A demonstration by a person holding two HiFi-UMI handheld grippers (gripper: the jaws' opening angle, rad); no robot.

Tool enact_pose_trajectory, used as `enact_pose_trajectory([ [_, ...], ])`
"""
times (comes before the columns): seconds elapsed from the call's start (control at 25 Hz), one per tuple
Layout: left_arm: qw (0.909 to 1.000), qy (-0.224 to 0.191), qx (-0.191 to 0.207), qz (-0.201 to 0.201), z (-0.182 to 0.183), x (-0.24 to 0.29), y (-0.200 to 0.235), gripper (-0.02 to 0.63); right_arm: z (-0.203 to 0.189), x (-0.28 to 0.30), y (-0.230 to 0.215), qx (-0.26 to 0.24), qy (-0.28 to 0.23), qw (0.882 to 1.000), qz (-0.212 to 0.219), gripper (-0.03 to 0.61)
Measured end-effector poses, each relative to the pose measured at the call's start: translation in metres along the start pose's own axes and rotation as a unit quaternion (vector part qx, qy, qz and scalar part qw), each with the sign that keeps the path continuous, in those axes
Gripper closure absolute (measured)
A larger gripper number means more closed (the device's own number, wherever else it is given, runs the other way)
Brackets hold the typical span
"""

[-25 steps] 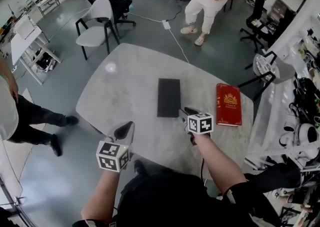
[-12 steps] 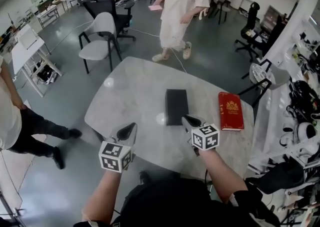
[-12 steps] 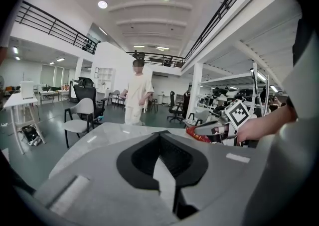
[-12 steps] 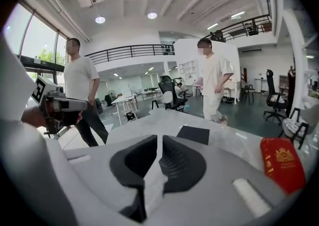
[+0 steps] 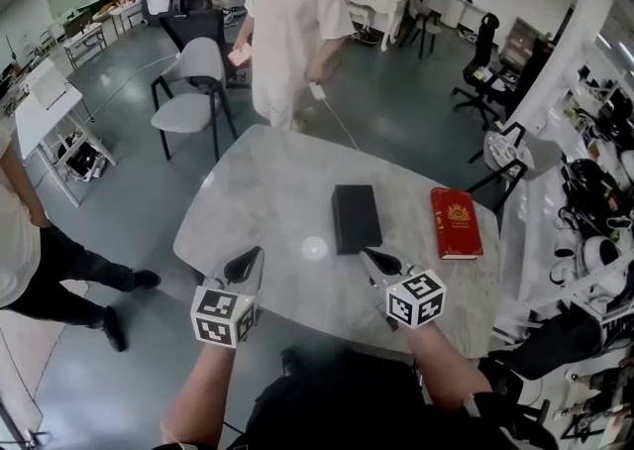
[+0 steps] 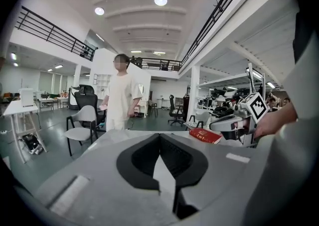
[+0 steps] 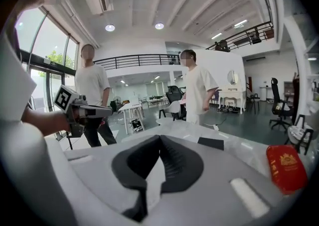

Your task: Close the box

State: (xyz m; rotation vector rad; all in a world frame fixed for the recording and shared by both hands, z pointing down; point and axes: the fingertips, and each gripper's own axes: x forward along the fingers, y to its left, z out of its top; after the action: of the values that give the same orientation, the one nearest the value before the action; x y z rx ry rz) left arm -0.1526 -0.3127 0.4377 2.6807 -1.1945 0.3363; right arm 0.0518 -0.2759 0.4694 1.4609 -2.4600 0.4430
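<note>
I hold my left hand-held gripper [image 5: 253, 258] over the near edge of the bench [image 5: 267, 185], its tips pointing out across the pale, marbled top. In its own view the two dark pads meet at their tips, so its jaws are together with nothing between them. My right hand-held gripper [image 5: 371, 258] is over the same near edge, to the right of the left one and well apart from it. Its jaws have just been closing. In its own view the pads now meet and nothing sits between them.

The box [image 5: 355, 218] lies on the bench just beyond the tip of my right hand-held gripper, apart from it. It shows as a flat, black rectangle with its long side running away from me. In the right gripper view I see it as a thin dark slab past the closed pads, and neither gripper touches it. To the right of the box, near but not touching, a red book [image 5: 455, 223] with a gold crest lies flat close to the bench's right edge.

Across the bench a person in white [image 5: 287, 32] stands at the far edge. A grey chair [image 5: 193, 81] stands on the floor to that person's left. Another person in dark trousers [image 5: 40, 250] stands at the left of the head view.
</note>
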Motion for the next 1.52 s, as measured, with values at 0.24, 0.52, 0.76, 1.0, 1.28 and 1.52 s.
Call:
enact_pose_trajectory([
  [0.24,0.9986,-0.03,-0.016,0.039,0.017,-0.014,-0.005,0.604,0.03,-0.022,0.002,-0.013,-0.044,0.999,0.021,0.575],
  [0.52,0.998,-0.031,-0.021,0.051,0.024,0.007,-0.042,0.604,0.039,-0.059,-0.031,-0.018,-0.072,0.997,0.029,0.575],
  [0.76,0.9969,-0.042,-0.015,0.065,0.044,0.03,-0.051,0.604,0.038,-0.064,-0.064,-0.006,-0.085,0.996,0.021,0.575],
  [1.0,0.996,-0.051,-0.001,0.073,0.065,0.036,-0.051,0.604,0.059,-0.068,-0.081,-0.004,-0.114,0.993,0.016,0.577],
  [1.28,0.9949,-0.063,0.009,0.079,0.079,0.04,-0.054,0.604,0.08,-0.077,-0.09,-0.018,-0.132,0.991,0.017,0.577],
  [1.52,0.9954,-0.061,0.002,0.073,0.073,0.045,-0.06,0.604,0.068,-0.076,-0.09,-0.009,-0.122,0.992,0.02,0.577],
])
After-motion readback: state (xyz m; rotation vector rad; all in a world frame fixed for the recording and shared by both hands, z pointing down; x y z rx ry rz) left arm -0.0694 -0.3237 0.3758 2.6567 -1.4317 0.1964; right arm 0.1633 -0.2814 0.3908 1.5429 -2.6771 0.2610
